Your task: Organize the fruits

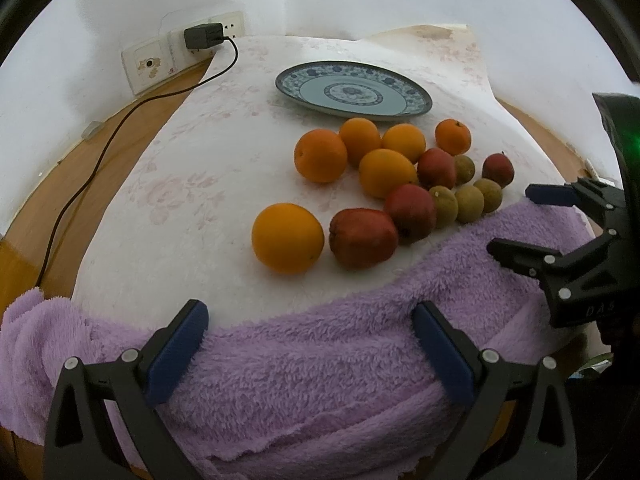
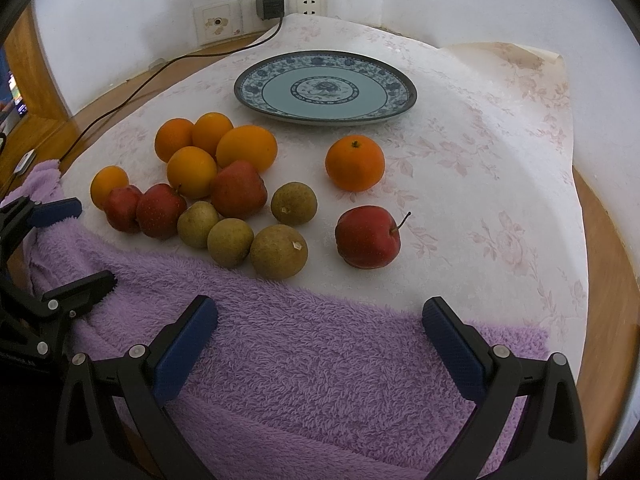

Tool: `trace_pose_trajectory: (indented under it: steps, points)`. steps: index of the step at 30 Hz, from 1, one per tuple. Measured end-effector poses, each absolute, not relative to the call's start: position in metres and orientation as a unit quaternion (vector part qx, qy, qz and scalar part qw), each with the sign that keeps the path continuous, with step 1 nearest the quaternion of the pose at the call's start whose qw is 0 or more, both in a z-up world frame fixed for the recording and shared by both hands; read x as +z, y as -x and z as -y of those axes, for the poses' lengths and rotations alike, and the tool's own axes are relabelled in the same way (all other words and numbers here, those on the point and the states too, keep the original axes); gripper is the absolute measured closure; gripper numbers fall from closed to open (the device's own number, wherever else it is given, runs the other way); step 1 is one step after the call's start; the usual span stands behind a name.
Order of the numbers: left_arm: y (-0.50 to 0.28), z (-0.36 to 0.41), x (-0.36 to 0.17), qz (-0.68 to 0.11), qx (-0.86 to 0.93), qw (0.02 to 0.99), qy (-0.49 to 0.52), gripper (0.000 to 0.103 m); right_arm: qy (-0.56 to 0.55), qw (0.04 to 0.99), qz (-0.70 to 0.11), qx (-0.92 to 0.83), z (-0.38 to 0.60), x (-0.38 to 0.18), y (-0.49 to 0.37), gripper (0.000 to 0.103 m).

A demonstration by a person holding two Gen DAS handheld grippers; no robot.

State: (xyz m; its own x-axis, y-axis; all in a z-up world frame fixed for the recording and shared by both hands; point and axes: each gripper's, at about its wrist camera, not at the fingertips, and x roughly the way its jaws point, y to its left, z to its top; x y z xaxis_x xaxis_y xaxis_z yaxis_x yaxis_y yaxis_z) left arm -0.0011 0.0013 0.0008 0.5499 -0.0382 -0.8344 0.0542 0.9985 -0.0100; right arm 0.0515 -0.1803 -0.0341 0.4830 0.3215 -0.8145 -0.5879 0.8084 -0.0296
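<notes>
Several oranges (image 1: 287, 238) (image 2: 354, 163), red apples (image 1: 363, 238) (image 2: 367, 237) and brownish-green pears (image 1: 469, 203) (image 2: 279, 251) lie loose on a white floral cloth. Behind them stands an empty blue-patterned plate (image 1: 304, 98) (image 2: 256, 100). My left gripper (image 1: 310, 342) hovers open over a purple towel (image 1: 320, 368), nothing between its fingers. My right gripper (image 2: 320, 340) is also open above the towel (image 2: 320, 360), short of the pears and a lone apple. Each gripper shows at the edge of the other's view: the right gripper (image 1: 516, 220), the left gripper (image 2: 80, 240).
A wooden table (image 1: 132, 128) carries the cloth. On the white wall behind sit sockets with a black charger (image 1: 203, 36) (image 2: 270, 7), whose cable (image 1: 100, 152) runs down the left side. The cloth's far right corner (image 2: 556, 60) curls up.
</notes>
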Motion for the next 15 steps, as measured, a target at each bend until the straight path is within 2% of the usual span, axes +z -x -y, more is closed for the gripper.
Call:
trace_pose_trajectory:
  steps: [15]
  points:
    - [0.0020,-0.0025,-0.0005,-0.475,-0.030,0.879,-0.010,0.000,0.157,0.845,-0.430,0.276,0.1804,-0.0334,-0.0515,0.000]
